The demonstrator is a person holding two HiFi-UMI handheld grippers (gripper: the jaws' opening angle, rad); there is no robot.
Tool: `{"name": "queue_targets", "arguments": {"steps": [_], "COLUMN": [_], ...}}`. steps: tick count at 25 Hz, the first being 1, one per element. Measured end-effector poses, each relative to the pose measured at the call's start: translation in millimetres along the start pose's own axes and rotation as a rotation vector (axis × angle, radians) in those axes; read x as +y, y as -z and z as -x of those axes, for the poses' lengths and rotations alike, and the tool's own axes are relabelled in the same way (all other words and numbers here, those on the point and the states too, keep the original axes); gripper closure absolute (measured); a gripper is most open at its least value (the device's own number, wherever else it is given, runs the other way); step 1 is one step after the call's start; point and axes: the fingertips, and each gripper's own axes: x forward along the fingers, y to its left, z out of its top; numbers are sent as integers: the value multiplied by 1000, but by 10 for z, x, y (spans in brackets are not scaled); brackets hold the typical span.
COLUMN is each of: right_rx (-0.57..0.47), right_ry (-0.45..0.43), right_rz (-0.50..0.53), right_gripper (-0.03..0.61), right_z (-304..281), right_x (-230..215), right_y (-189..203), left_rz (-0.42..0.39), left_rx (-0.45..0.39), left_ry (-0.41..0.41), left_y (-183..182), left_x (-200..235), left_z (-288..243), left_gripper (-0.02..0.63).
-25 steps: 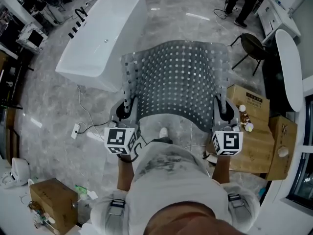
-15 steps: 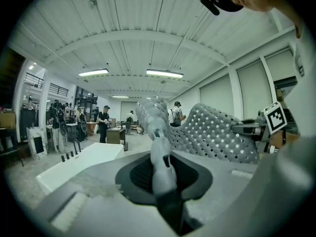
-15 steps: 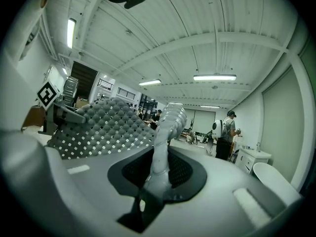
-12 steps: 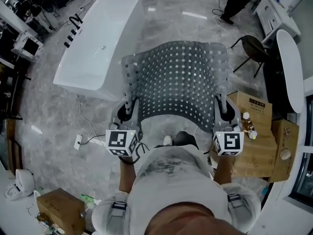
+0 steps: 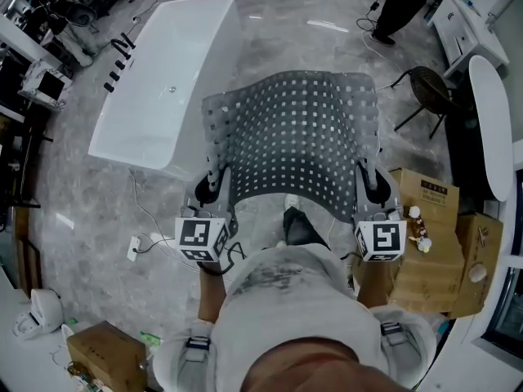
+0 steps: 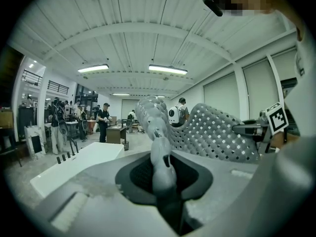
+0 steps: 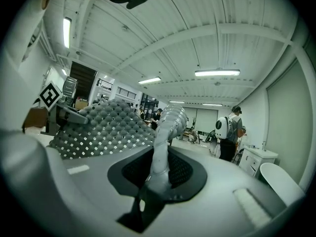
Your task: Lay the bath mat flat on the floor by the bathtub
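As left gripper [image 5: 214,188] and right gripper [image 5: 369,188] clamp corners, bath mat [image 5: 294,137] arches between.

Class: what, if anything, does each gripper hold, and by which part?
The bath mat: left gripper at its near-left corner, right gripper at its near-right corner.

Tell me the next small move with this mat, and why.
Probably lower both grippers together toward the floor beside the bathtub. The left gripper and right gripper are each shut on a near corner of the bath mat, which is held arched in the air, not yet flat, with the tub just ahead on the left.
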Motion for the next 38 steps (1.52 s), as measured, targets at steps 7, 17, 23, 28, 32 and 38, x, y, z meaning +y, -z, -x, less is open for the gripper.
{"name": "queue_targets", "arguments": {"steps": [7,17,23,28,32,38], "right_rx": [-91,-160,-136,-113,-95,-94], "right_ry": [-84,-117,-107,-95,-71,-36], "right_rz": [14,47,47,52,41,35], "right_gripper": [512,514,514,514,514,514], "right_z": [3072,4248,3674,3235,2755,1730], "right_x": [299,124,-9,54,170,273], "right_y": [357,779,663,599,425,30], "left_rz": [-17,-37,-30,-35,-32,-43], "left_rx": [-53,-115,-106,-92,-81,-82], "left_ry": [-90,-121,-106,-94,-76,-38], "left_y": [605,1027,859,808,652,218], "left_x": [-2041,-3139,-2826,-2448,-1969,-1105], "left_z": [2529,3209,2738,2466,2194,1527], "left_gripper": [557,557,557,556,555,557]}}
